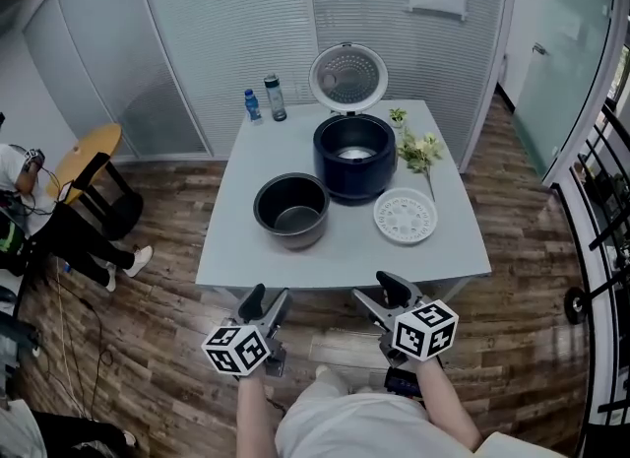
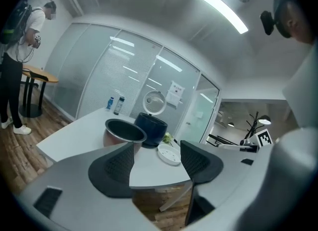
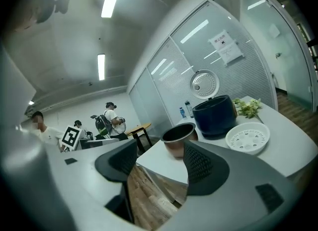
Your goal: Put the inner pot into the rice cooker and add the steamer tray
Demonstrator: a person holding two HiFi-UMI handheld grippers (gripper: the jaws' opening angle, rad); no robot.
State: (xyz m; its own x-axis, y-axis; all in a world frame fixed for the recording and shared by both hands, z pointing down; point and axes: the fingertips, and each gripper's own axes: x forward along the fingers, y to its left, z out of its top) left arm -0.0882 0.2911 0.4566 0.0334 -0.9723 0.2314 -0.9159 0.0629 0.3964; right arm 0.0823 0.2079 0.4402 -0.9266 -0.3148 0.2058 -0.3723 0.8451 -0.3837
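Note:
The dark metal inner pot point(image 1: 292, 210) stands on the white table point(image 1: 236, 165), left of the dark blue rice cooker point(image 1: 354, 156), whose round lid point(image 1: 348, 78) is up. The white perforated steamer tray point(image 1: 405, 216) lies flat to the cooker's front right. Both grippers hover in front of the table's near edge, short of it. My left gripper point(image 1: 266, 298) is open with nothing between its fingers, and so is my right gripper point(image 1: 382, 289). From the left gripper view the pot point(image 2: 124, 131), cooker point(image 2: 151, 128) and tray point(image 2: 169, 155) sit beyond the open jaws. The right gripper view shows the pot point(image 3: 178, 136) and tray point(image 3: 247, 137).
Two bottles point(image 1: 266, 99) stand at the table's far left corner and a sprig of flowers point(image 1: 418, 149) lies right of the cooker. Glass partition walls close in behind the table. A person sits by a round wooden table point(image 1: 87, 156) at the left.

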